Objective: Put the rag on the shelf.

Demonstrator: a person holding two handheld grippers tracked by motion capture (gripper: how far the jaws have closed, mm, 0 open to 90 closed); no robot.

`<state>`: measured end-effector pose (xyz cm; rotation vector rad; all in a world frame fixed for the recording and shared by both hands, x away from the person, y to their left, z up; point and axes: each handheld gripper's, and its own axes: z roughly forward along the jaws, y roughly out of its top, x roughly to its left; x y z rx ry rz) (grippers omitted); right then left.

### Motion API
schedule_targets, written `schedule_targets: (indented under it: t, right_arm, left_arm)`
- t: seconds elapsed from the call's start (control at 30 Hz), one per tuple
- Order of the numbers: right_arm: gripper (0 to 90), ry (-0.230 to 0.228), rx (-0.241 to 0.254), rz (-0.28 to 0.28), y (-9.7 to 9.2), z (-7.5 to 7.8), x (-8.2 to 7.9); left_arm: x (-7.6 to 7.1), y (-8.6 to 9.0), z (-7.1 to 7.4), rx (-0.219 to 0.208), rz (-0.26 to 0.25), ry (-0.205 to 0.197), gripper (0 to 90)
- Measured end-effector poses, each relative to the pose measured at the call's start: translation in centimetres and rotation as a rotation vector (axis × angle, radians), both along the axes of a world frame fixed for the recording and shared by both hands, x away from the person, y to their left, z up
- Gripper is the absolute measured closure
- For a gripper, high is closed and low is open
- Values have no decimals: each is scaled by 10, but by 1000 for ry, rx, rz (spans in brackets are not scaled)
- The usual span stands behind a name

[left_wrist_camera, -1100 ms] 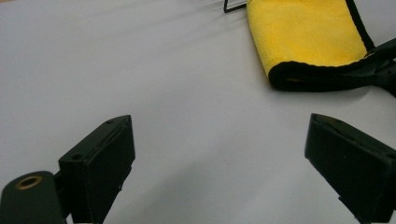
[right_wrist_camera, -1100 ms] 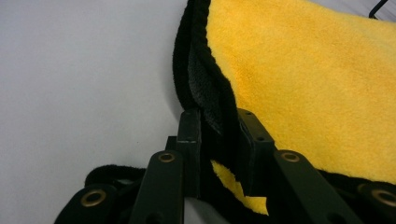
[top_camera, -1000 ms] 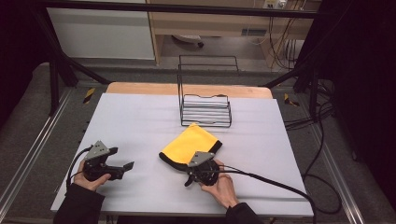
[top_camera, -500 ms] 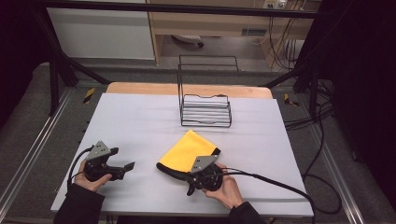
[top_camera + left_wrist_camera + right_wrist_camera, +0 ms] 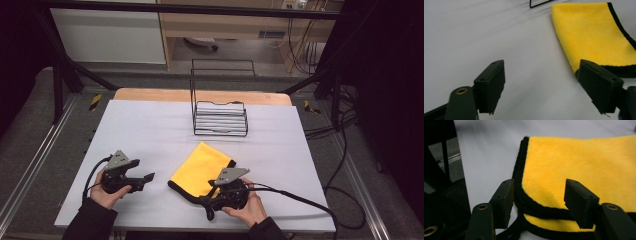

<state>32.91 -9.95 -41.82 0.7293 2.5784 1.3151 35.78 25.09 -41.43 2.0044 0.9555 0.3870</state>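
Observation:
A folded yellow cloth [image 5: 202, 169] with a black hem lies on the white table [image 5: 150, 125], near its front middle. My right gripper [image 5: 212, 202] is at the cloth's near edge. In the right gripper view its jaws [image 5: 540, 187] stand open on either side of the doubled black hem of the cloth [image 5: 579, 162]. My left gripper [image 5: 145, 179] rests low over the bare table to the left of the cloth, apart from it. It is open wide [image 5: 542, 65] with nothing between its jaws, and the cloth [image 5: 594, 32] lies beyond its right jaw.
A black wire rack [image 5: 220, 117] stands upright at the back middle of the table, behind the cloth. Cables trail from both grippers, the right one's [image 5: 300, 200] running across the table to the right edge.
My right gripper has slid back toward the person along the cloth's near edge, and the near hem has shifted with it. The left gripper has barely moved.

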Motion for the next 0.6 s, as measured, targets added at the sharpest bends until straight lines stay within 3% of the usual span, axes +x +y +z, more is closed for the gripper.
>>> schedule_targets:
  t: [0.1,0.23,0.5,0.6]
  right_arm:
    - [319,22,43,-105,-11,2,-1]
    - [224,54,25,-236,-21,-7,0]
    - [199,131,14,-334,-18,-23,2]
    - [244,121,3,-351,-16,-27,0]
  left_arm:
    - [4,-15,-1,0,-11,31,301]
    - [7,-37,-7,63,-49,49,350]
    - [15,-63,-23,98,-92,113,522]
    - [14,-66,-27,83,-106,135,582]
